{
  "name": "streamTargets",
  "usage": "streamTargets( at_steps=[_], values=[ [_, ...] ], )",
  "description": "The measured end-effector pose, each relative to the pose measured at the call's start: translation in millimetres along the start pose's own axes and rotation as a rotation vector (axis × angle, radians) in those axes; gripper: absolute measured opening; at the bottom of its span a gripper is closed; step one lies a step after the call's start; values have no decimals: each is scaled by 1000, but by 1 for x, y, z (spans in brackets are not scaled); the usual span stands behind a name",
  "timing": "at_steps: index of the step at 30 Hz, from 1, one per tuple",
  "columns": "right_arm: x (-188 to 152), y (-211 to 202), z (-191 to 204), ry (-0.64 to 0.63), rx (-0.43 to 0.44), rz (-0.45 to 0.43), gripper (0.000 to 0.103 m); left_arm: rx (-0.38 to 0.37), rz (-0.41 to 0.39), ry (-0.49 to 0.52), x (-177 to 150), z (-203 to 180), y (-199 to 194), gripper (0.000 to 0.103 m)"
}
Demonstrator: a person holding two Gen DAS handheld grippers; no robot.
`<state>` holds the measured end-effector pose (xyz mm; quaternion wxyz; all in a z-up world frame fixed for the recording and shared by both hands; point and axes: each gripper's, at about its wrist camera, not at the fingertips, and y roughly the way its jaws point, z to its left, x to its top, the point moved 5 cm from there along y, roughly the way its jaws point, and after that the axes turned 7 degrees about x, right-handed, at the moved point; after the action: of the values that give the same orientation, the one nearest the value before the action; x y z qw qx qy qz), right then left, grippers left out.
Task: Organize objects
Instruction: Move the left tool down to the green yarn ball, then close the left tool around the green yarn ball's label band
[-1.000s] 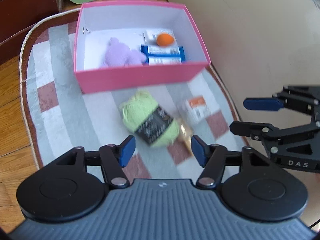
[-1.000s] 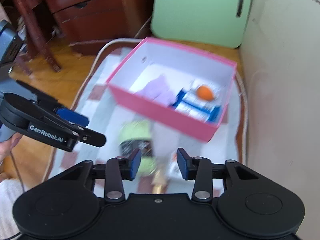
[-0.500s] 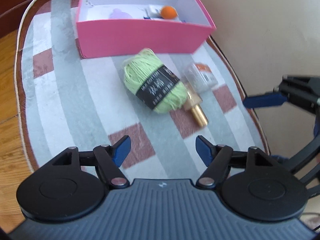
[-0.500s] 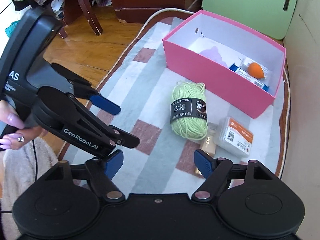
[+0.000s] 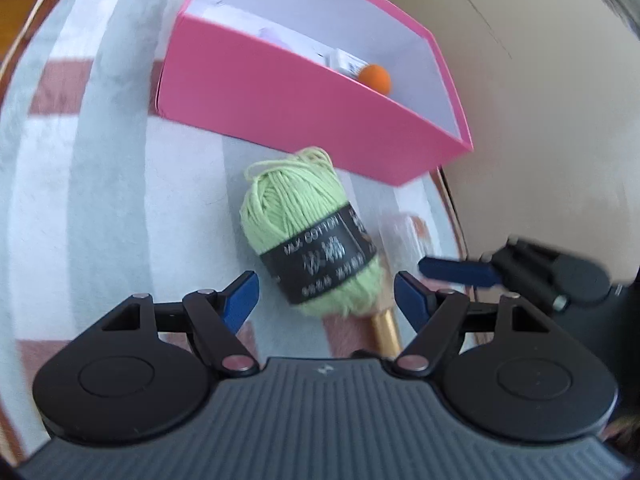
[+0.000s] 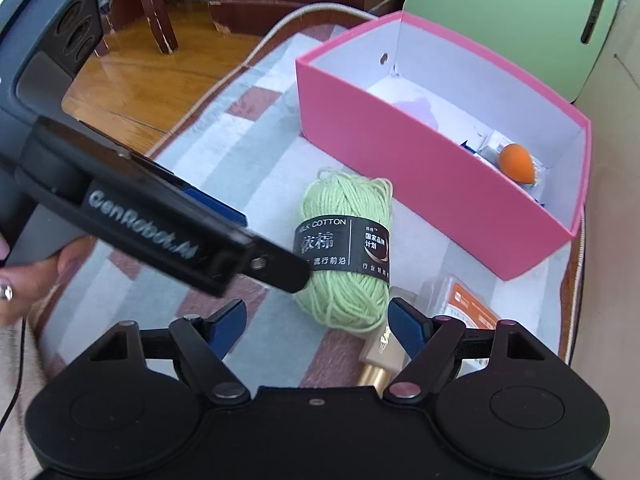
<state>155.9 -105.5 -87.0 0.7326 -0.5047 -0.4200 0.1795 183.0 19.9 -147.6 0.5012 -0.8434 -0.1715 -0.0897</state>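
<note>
A green yarn ball (image 5: pixel 304 232) with a black label lies on the striped rug in front of the pink box (image 5: pixel 280 100). My left gripper (image 5: pixel 326 296) hangs low over it. Its jaws are opening, the yarn's near end sits between the blue pads, and they do not touch it. My right gripper (image 6: pixel 316 320) is open just short of the yarn (image 6: pixel 344 200), with a gold tube (image 6: pixel 380 360) by its right finger. A finger of the left gripper (image 6: pixel 256 260) crosses the right wrist view. Inside the box (image 6: pixel 400 148) lie an orange sponge (image 6: pixel 516 162) and a purple item (image 6: pixel 420 106).
A clear packet with an orange label (image 6: pixel 468 304) lies right of the yarn. The rug (image 6: pixel 248 152) ends at wooden floor (image 6: pixel 132 84) on the left and a beige wall (image 5: pixel 540 100) on the right. A green panel (image 6: pixel 512 12) and a chair leg (image 6: pixel 156 12) stand behind. A hand (image 6: pixel 36 284) holds the left gripper.
Both grippers have come down toward the rug and closer to the yarn. Both jaws stand wider than a second ago. The yarn's near end now lies between the left pads.
</note>
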Motion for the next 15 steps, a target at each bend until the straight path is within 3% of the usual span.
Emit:
streamTargets(
  at_steps=[10,13,14,15],
  values=[
    [1,50,-22,-45,-74,48,82,-11,13,-99,-6,15,37,74],
    [-1,56,-27,1,-32,45,81,-37,3,-121,-7,18,41,75],
    [-1,56,-27,4,-32,32,79,-48,4,-132,-7,19,42,75],
    [-1,54,-26,7,-23,28,69,-55,1,-138,-6,20,42,73]
  ],
)
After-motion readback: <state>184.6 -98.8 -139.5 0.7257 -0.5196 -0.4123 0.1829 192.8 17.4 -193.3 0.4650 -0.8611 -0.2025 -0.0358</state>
